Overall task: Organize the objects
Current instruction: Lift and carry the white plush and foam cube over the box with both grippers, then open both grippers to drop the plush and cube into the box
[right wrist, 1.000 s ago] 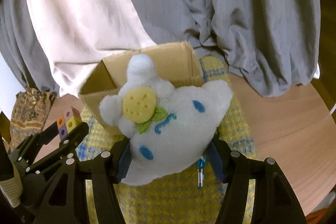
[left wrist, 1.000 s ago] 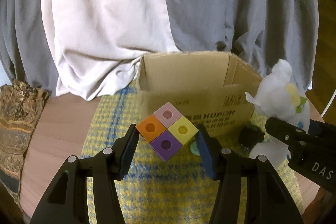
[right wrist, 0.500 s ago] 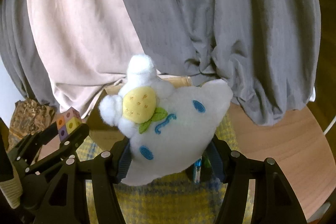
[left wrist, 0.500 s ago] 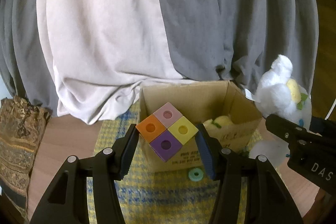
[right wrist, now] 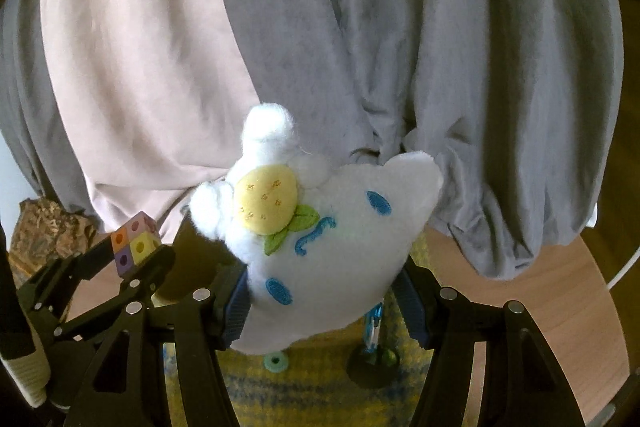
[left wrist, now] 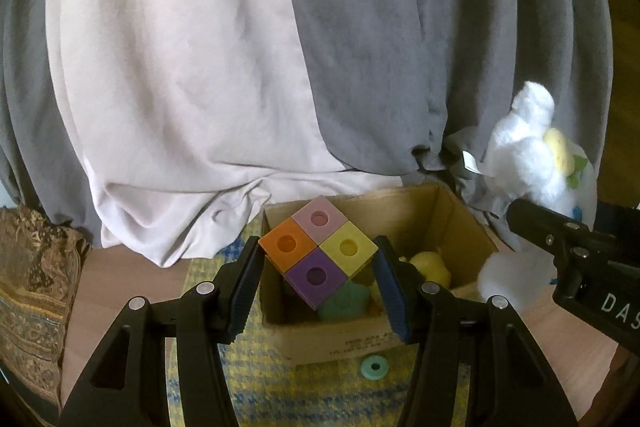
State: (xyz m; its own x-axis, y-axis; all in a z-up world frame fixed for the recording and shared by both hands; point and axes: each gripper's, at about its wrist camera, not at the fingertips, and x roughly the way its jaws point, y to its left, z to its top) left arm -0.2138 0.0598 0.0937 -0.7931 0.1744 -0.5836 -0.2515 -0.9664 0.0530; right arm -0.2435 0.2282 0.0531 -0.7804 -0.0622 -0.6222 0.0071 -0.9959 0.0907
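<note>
The left tongs (left wrist: 318, 263) grip a four-coloured cube (left wrist: 318, 249) between their pads, held above the open box (left wrist: 460, 223) just ahead. The right tongs (right wrist: 324, 301) clamp a white plush (right wrist: 328, 227). A green ring (left wrist: 374, 367) lies on the yellow mat (left wrist: 320, 395) below the left tongs, just before the box.

Wooden table (left wrist: 132, 267) (yellow plaid mat (left wrist: 280, 387))
</note>
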